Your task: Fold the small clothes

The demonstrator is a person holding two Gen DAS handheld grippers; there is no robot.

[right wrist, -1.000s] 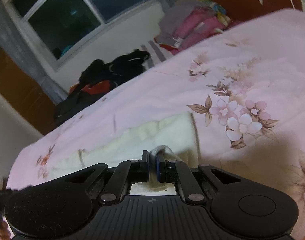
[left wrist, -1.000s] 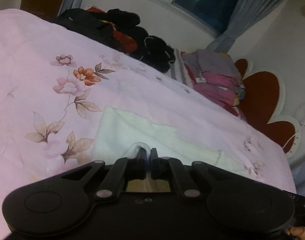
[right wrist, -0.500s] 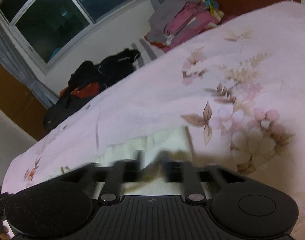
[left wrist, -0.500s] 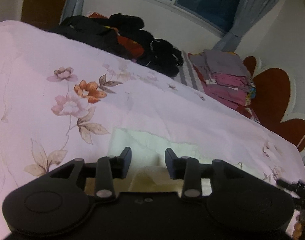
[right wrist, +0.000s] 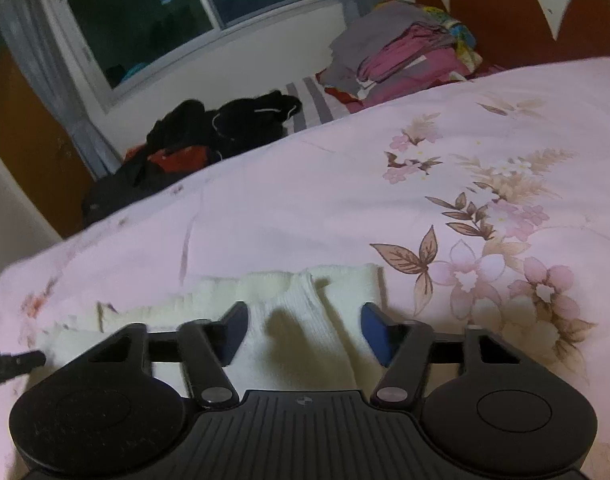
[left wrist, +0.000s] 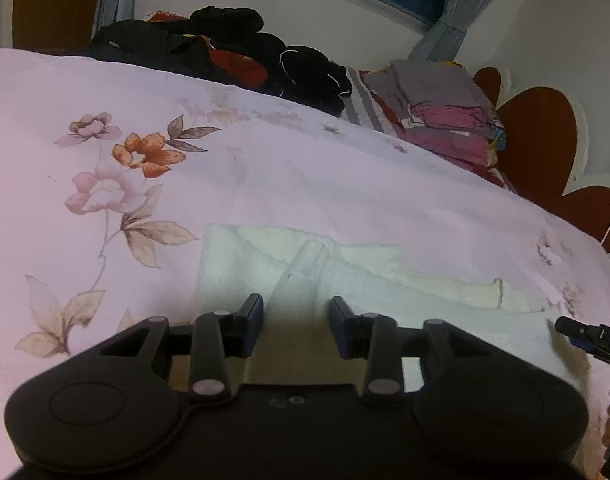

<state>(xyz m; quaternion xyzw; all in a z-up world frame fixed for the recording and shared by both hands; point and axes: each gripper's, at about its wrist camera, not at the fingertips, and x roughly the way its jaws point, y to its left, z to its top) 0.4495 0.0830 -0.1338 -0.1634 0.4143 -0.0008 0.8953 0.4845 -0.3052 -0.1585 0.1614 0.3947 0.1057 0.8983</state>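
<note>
Left gripper [left wrist: 297,322]: jaws spread wide, holding nothing, poised just above the near part of the white garment [left wrist: 265,268].

Right gripper [right wrist: 303,330]: jaws likewise spread, empty, low over the same white garment [right wrist: 305,320] at its other end.

White garment: small, cream-white, ribbed knit; lies flat on the floral bedspread [left wrist: 305,168], with one raised fold ridge running away from the left gripper. A narrow part stretches off toward the right gripper's side, ending in a cuff with a dark line.

Floral bedspread: pale pink, printed with pink and orange flowers and brown leaves; surrounds the garment on all sides.

Beyond the garment, at the bedspread's far edge: a heap of black clothes [left wrist: 241,52] and a stack of folded clothes [left wrist: 445,108] in grey and pink.

Behind these: window [right wrist: 177,12], dark outside.
</note>
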